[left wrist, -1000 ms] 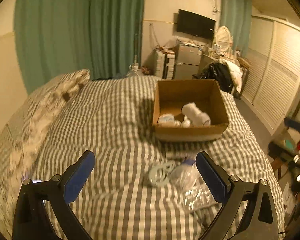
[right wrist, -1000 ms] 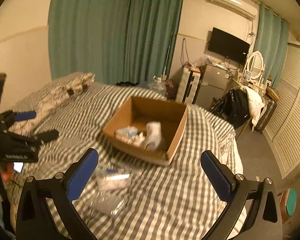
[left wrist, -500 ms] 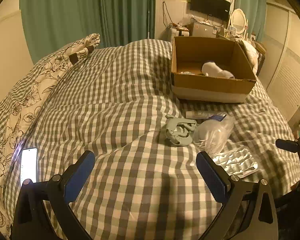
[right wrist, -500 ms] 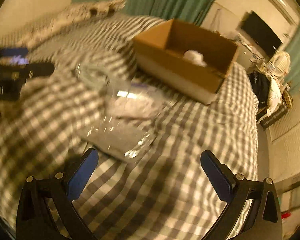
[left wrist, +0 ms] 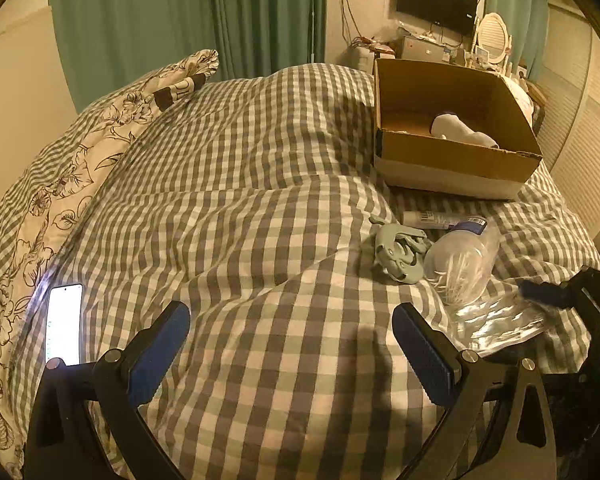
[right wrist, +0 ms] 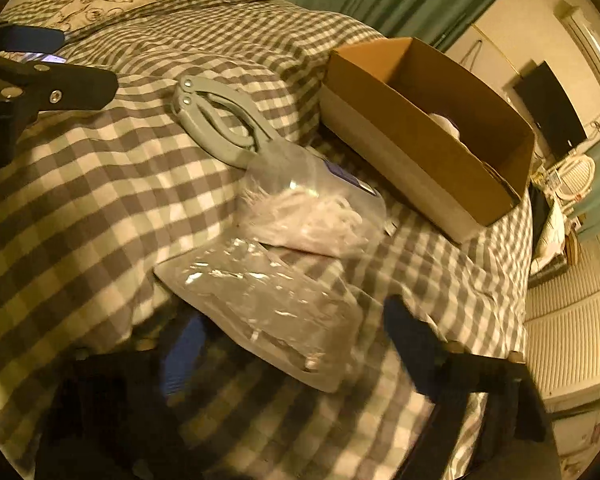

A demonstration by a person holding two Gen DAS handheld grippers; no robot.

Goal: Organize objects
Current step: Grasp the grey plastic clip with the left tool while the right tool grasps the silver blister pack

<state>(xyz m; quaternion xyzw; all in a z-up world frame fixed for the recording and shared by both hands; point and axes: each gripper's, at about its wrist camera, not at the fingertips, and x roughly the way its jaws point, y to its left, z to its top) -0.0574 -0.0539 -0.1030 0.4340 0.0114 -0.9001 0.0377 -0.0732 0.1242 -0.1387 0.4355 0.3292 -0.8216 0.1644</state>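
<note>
The right gripper (right wrist: 288, 356) is wide open around the flat shiny packet (right wrist: 268, 308) near the bed's edge, below the cardboard box (right wrist: 416, 128). It should squeeze gently. The left gripper (left wrist: 290, 352) waits open, holding nothing.

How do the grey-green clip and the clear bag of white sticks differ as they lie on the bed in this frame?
The grey-green clip is opaque, rigid plastic with looped handles; the clear bag of white sticks is see-through, soft and crumpled. The clip lies farther from the right gripper, the bag nearer, its edge overlapping the clip's end. The bag carries a dark label; the clip shows none. Both rest on the checked duvet, outside the cardboard box.
</note>
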